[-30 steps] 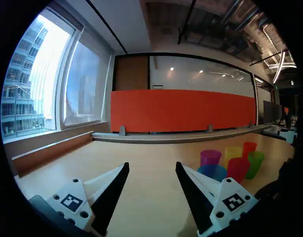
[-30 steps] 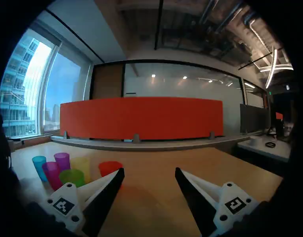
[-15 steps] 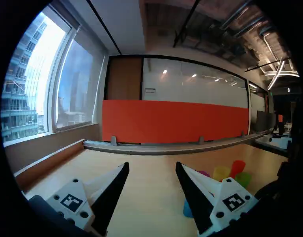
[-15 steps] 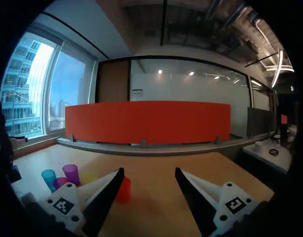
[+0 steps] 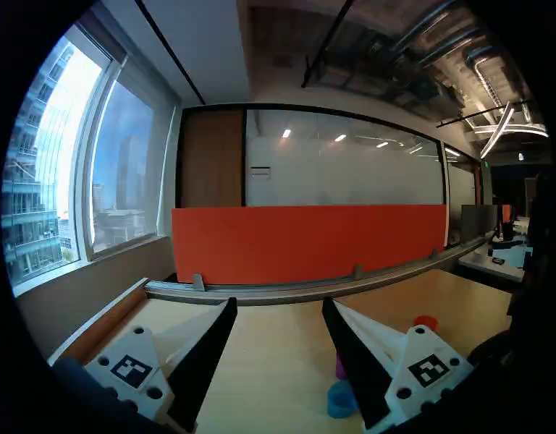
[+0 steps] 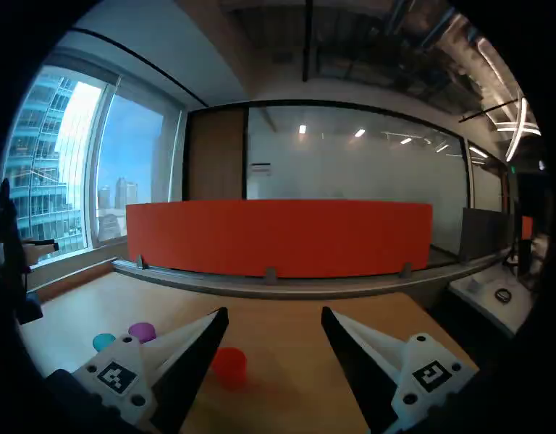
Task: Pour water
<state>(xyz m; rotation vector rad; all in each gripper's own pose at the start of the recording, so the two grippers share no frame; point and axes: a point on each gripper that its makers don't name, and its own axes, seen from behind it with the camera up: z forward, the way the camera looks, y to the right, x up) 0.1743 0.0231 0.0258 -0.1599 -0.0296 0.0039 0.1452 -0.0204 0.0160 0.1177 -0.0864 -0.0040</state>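
Coloured plastic cups stand on a wooden table [image 5: 278,362]. In the left gripper view a blue cup [image 5: 341,398], a purple cup [image 5: 340,367] and a red cup [image 5: 425,322] peek out around the right finger. My left gripper [image 5: 278,307] hangs open above the table, nothing between its fingers. In the right gripper view a red cup [image 6: 229,366] stands between the fingers, lower down on the table [image 6: 292,362]; a purple cup [image 6: 142,332] and a blue cup [image 6: 103,341] sit to its left. My right gripper [image 6: 273,312] is open and holds nothing.
An orange divider panel [image 5: 307,242] runs along the table's far edge on a grey rail. Large windows [image 5: 53,188] stand to the left. A second desk [image 6: 495,289] with small items lies at the right. Part of the other gripper [image 6: 14,253] shows at the far left.
Both grippers have risen and drawn back; the cups have slid lower and look smaller in both views. Several cups are now hidden behind the fingers. Both grippers stayed open.
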